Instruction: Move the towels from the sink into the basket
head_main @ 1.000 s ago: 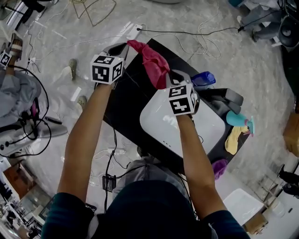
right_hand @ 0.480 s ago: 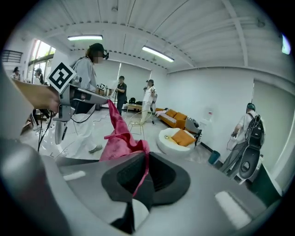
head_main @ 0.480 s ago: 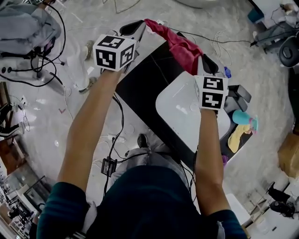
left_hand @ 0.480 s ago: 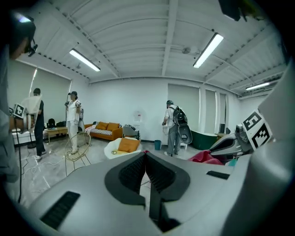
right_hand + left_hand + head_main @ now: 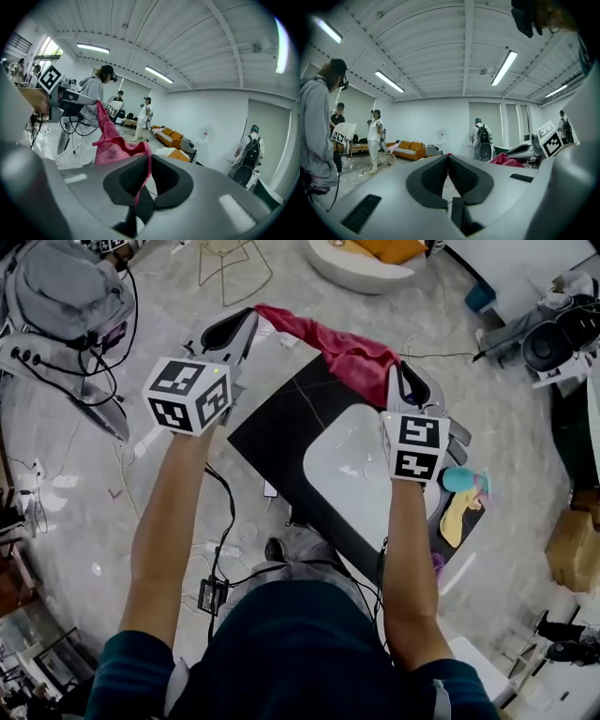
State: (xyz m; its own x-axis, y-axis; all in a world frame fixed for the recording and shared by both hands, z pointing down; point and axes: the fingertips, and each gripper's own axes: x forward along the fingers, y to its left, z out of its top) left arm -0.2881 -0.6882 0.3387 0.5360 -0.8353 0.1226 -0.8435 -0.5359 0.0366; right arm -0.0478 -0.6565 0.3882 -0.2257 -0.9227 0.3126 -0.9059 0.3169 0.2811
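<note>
A pink towel (image 5: pixel 342 345) hangs stretched in the air between my two grippers, above the black counter (image 5: pixel 277 423) and the white sink (image 5: pixel 352 474). My left gripper (image 5: pixel 251 317) is shut on the towel's left corner; only a pink sliver shows at its tips (image 5: pixel 448 156) in the left gripper view. My right gripper (image 5: pixel 405 377) is shut on the other end, and the pink towel (image 5: pixel 111 140) runs down between its pads (image 5: pixel 149 160). A gold wire basket (image 5: pixel 232 257) stands on the floor beyond the counter.
A turquoise bottle (image 5: pixel 463 481), a yellow cloth (image 5: pixel 456 517) and a purple cloth (image 5: pixel 438 565) lie at the counter's right end. A person in grey (image 5: pixel 66 296) stands at the upper left among cables. A white seat with an orange cushion (image 5: pixel 367 261) sits beyond.
Both grippers have risen and moved apart with the pink towel in them. The towel, bunched before, is now pulled out long between them.
</note>
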